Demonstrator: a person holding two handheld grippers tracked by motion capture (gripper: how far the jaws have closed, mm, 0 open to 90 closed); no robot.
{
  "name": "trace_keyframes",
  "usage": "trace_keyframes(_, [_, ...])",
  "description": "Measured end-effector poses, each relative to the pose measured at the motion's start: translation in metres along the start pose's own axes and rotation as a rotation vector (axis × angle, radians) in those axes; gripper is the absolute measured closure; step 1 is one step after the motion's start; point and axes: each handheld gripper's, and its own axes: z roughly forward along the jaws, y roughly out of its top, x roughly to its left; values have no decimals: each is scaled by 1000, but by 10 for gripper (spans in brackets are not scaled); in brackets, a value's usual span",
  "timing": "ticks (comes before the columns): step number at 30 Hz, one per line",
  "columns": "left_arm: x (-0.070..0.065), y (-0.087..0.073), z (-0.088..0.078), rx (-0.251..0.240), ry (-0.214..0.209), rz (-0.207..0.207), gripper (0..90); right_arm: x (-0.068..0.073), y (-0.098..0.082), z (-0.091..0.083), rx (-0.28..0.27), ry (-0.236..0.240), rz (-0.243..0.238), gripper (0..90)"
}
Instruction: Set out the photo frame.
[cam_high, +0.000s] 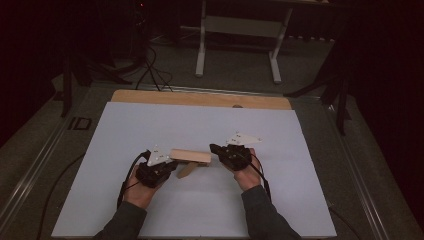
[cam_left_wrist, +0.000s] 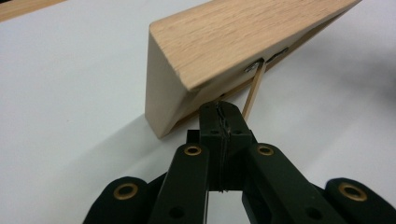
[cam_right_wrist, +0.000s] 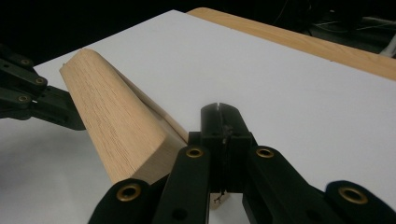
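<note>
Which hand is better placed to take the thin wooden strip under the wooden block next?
Left, probably. The left tongs, shut, point right at the thin strip under the wooden block. The right tongs, also shut, lie at the block's other end.

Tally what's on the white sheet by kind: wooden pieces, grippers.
Wooden block: 1
Thin wooden strip under the block: 1
Black grippers: 2, left gripper and right gripper, both shut at the block's ends
Total: 4
</note>
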Motion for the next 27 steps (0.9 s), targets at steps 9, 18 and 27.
trace_keyframes(9, [-2, 6, 6, -1, 12, 7, 894, 1, -3, 7, 15, 17, 5, 896])
trace_keyframes(18, [-2, 9, 8, 0, 11, 1, 895, 1, -4, 7, 15, 36, 3, 896])
trace_keyframes(27, [-5, 12, 8, -8, 1, 1, 895, 3, -5, 5, 21, 41, -4, 896])
